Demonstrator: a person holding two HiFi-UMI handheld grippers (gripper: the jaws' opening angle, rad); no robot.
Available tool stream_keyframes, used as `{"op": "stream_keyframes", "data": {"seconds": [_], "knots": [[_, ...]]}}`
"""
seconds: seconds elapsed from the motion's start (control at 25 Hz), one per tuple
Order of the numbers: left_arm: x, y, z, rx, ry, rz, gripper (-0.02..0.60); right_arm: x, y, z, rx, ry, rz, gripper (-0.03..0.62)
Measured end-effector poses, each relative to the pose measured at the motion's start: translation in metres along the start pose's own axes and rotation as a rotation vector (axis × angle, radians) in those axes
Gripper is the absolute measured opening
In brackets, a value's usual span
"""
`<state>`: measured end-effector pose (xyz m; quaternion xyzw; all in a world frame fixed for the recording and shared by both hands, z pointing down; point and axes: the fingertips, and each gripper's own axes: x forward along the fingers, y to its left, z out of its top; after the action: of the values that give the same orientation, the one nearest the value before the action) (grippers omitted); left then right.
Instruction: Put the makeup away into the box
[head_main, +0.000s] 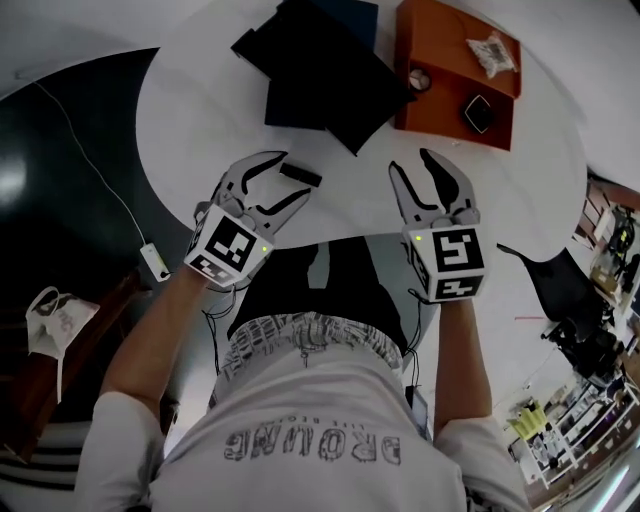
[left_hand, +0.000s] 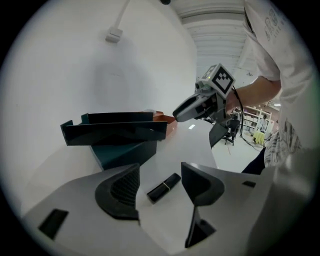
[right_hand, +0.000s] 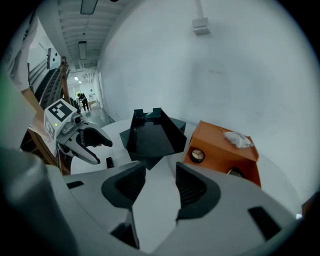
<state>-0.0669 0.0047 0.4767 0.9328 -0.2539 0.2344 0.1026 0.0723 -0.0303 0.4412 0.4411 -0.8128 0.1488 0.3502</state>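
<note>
A black lipstick tube (head_main: 305, 176) lies on the white table (head_main: 200, 90), between the open jaws of my left gripper (head_main: 290, 178). The left gripper view shows the tube (left_hand: 163, 187) flat on the table, and neither pad touches it. My right gripper (head_main: 411, 160) stands open over bare table a little to the right, with nothing between its fingers. The orange box (head_main: 440, 95) at the far right holds a round compact (head_main: 419, 78), a black square compact (head_main: 478, 113) and a crumpled white wrapper (head_main: 493, 50).
A dark open box (head_main: 320, 75) with flaps sits at the far middle of the table, left of the orange box. The table's near edge runs just under both grippers. A white cable (head_main: 90, 160) with an adapter lies on the dark floor at the left.
</note>
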Motion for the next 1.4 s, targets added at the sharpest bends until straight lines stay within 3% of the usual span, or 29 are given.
{"op": "stream_keyframes", "data": {"seconds": [0.24,0.64,1.08,1.4], "knots": [[0.010,-0.004,-0.032,0.074,0.065,-0.080,0.264,-0.004,0.009,-0.009,0.009,0.023,-0.028,0.195],[0.023,-0.001,-0.049,0.131,0.134,-0.091,0.259,0.002,0.018,-0.018,0.022,0.042,-0.032,0.186],[0.013,-0.007,-0.065,0.168,0.189,-0.097,0.123,0.001,0.024,-0.012,0.019,0.040,-0.038,0.179],[0.021,-0.022,-0.051,0.159,0.174,-0.104,0.101,-0.007,0.006,-0.018,0.025,0.042,-0.041,0.175]]}}
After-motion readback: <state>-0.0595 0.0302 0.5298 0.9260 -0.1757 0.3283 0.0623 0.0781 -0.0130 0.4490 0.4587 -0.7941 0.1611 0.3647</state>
